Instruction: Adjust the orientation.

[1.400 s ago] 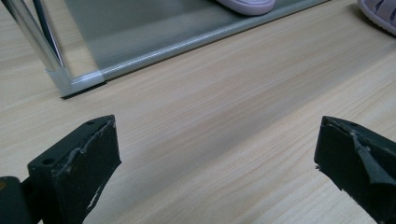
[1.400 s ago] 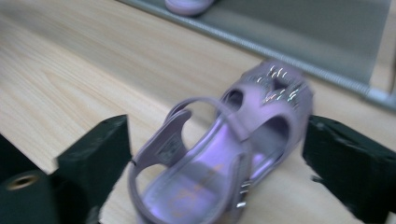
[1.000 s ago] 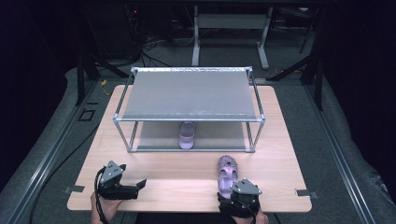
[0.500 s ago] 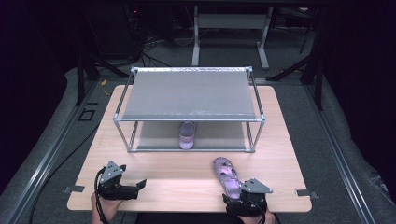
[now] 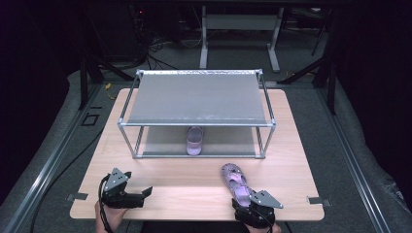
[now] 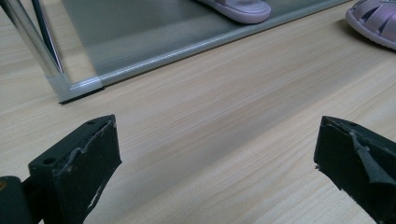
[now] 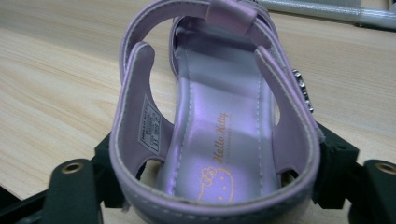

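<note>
A purple sandal (image 5: 234,178) lies on the wooden table (image 5: 184,174) at the front right, toe pointing away. My right gripper (image 5: 244,197) sits at its heel. In the right gripper view the jaws have just been closing, and the pads (image 7: 106,156) press both sides of the sandal's heel (image 7: 219,140). A matching sandal (image 5: 195,140) rests on the lower level of the metal shelf rack (image 5: 194,97). My left gripper (image 5: 145,192) hovers open at the front left, with bare table between its jaws (image 6: 215,140). Both sandals (image 6: 238,9) (image 6: 373,25) appear ahead of it.
The rack has a grey top shelf and thin metal posts (image 6: 28,42) and takes up the far half of the table. A strip of bare wood runs between the rack and the near edge. Dark floor, cables and stands surround the table.
My right gripper has sunk slightly behind the sandal, and its jaws have come in on the heel. The sandal now lies a little more slanted. My left gripper has kept still.
</note>
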A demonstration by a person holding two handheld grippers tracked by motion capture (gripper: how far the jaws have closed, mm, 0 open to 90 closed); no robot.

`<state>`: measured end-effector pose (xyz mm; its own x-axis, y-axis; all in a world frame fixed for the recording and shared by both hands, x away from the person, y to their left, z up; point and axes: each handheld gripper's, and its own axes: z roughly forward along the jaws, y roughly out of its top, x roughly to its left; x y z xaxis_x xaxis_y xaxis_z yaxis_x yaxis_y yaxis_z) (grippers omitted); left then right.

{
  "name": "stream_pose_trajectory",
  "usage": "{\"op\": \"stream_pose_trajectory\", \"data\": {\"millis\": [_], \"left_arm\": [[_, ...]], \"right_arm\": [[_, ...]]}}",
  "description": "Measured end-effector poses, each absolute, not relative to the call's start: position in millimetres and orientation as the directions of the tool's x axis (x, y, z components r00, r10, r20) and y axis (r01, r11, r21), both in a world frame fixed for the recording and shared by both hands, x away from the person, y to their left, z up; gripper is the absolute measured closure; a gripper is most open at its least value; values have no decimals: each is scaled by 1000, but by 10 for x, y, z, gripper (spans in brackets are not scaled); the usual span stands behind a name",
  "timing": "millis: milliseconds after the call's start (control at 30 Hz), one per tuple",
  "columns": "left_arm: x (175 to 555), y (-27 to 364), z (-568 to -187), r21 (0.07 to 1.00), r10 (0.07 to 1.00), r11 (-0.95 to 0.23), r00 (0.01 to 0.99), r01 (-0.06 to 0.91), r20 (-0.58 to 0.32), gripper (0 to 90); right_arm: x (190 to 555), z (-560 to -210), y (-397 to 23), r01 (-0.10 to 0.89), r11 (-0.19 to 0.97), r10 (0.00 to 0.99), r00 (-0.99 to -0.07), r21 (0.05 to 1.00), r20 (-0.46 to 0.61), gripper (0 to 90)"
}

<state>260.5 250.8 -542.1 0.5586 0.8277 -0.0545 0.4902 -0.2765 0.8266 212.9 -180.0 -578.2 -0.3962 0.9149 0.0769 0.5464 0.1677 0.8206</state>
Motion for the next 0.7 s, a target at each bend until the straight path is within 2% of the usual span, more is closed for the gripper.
{"op": "stream_pose_trajectory", "data": {"millis": [67,233,700], "left_arm": [[2604,2494,-5411,829,825,-279,562,485,-51,3],[2596,2492,-5395,829,824,-282,564,483,-48,6],[2609,2564,-5336,835,836,-272,547,479,-42,9]], "right_arm": [[2135,-5790,-1808,548,161,907,-411,821,97,282],[2110,-5783,-1808,540,163,920,-386,826,71,354],[2085,-5758,-1823,492,186,914,-405,851,35,373]]}}
